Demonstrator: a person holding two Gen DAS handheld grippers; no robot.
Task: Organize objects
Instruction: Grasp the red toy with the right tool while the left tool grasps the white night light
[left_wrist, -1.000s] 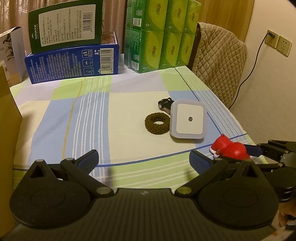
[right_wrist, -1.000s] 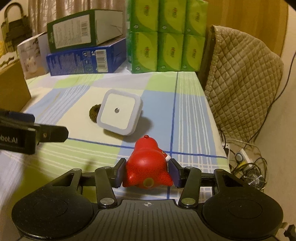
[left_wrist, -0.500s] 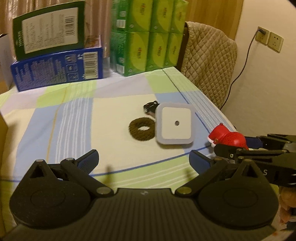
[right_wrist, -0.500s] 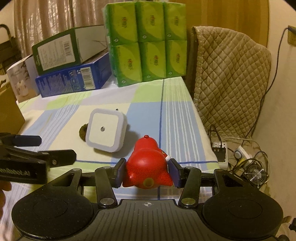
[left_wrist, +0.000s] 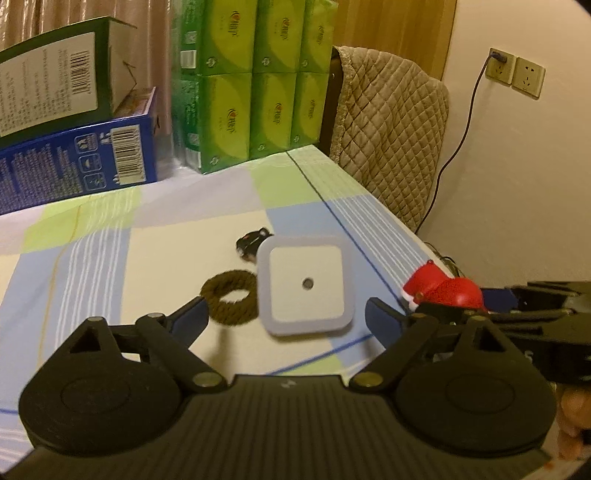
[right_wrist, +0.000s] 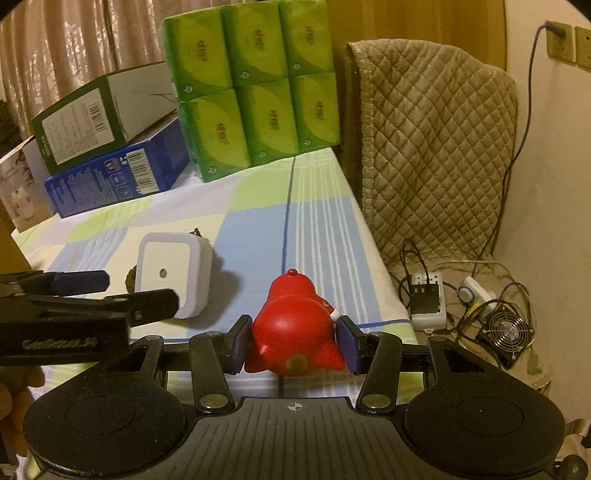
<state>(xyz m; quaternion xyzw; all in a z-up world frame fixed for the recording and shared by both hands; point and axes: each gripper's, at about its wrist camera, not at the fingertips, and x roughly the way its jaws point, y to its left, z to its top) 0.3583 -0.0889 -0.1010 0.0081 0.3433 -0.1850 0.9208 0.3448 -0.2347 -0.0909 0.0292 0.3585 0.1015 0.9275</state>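
**Red toy pinched at the bench's edge, white block ahead of spread jaws**

Red and glossy, the small toy figure (right_wrist: 295, 325) sat pinched between the pads of the right gripper (right_wrist: 293, 345), its pointed cap aimed away from the camera and its base toward it, out near the right edge of the bench (left_wrist: 110, 258). The left gripper (left_wrist: 284, 317) had just been narrowing its jaws, yet they stood spread with nothing between them. Straight ahead of them lay the white square night light (left_wrist: 304, 284), tilted up on its plug side, its broad face toward the left wrist camera. The left hand was plainly the nearer one to it. Touching or just beside its left flank lay the brown braided ring (left_wrist: 231, 301), and just behind it a small black object (left_wrist: 253, 240), too small to identify. A grasp across the block's sides would likely need the left pad to slip between block and ring. The bench dropped off close on the right, toward the quilted chair (left_wrist: 391, 129); the striped cloth to the left offered open room. Green tissue packs (left_wrist: 251, 81) and boxes (left_wrist: 77, 147) walled the far side.
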